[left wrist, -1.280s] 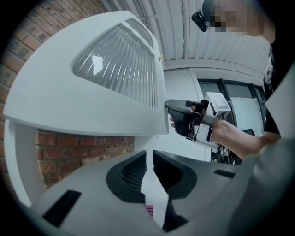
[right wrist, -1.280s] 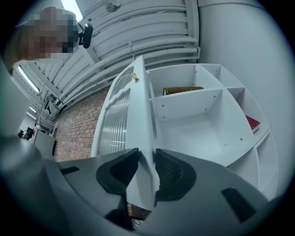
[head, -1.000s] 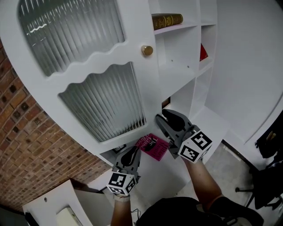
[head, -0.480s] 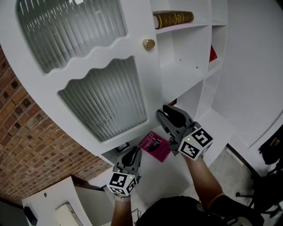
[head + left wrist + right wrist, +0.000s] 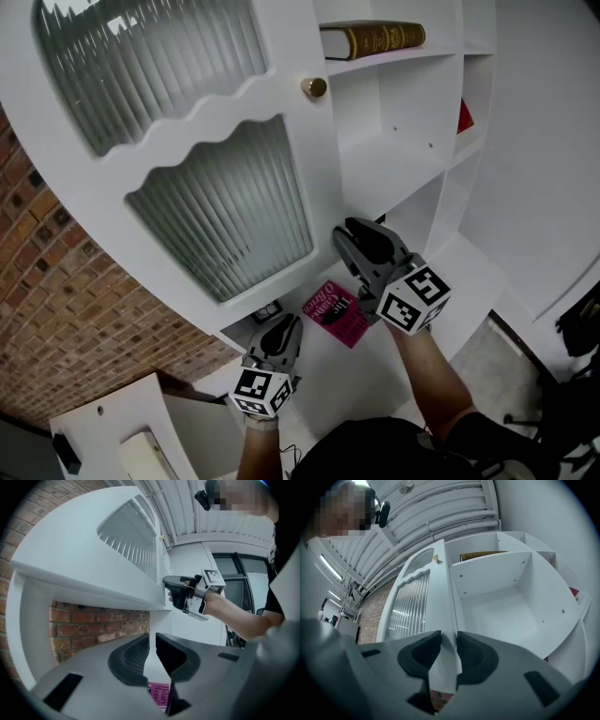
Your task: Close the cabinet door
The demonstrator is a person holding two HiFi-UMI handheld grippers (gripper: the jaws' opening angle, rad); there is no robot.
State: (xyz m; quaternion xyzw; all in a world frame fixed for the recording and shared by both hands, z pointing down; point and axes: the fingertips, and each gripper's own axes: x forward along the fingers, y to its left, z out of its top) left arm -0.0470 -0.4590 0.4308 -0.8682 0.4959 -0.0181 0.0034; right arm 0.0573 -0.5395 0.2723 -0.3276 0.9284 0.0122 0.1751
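The white cabinet door [image 5: 216, 141], with ribbed glass panes and a brass knob [image 5: 314, 87], stands open in front of the white shelves [image 5: 403, 141]. My right gripper [image 5: 349, 239] is shut on the door's free edge near its lower corner. In the right gripper view the door edge [image 5: 440, 602] runs between the pads of the right gripper [image 5: 449, 641]. My left gripper [image 5: 281, 328] hangs lower, under the door's bottom rail. The left gripper [image 5: 152, 641] holds nothing, with only a narrow slit between its jaws. The left gripper view also shows the right gripper [image 5: 169, 591] at the door [image 5: 93, 559].
A pink book [image 5: 336, 312] lies on the lower white shelf between the grippers. A brown book [image 5: 375, 37] lies on the upper shelf, with a red item [image 5: 464, 117] further right. A brick wall [image 5: 56, 309] is to the left, behind the door.
The right gripper keeps its hold on the door edge and has drifted slightly right. The shelves show a little more at the right of the view. The left gripper has hardly moved.
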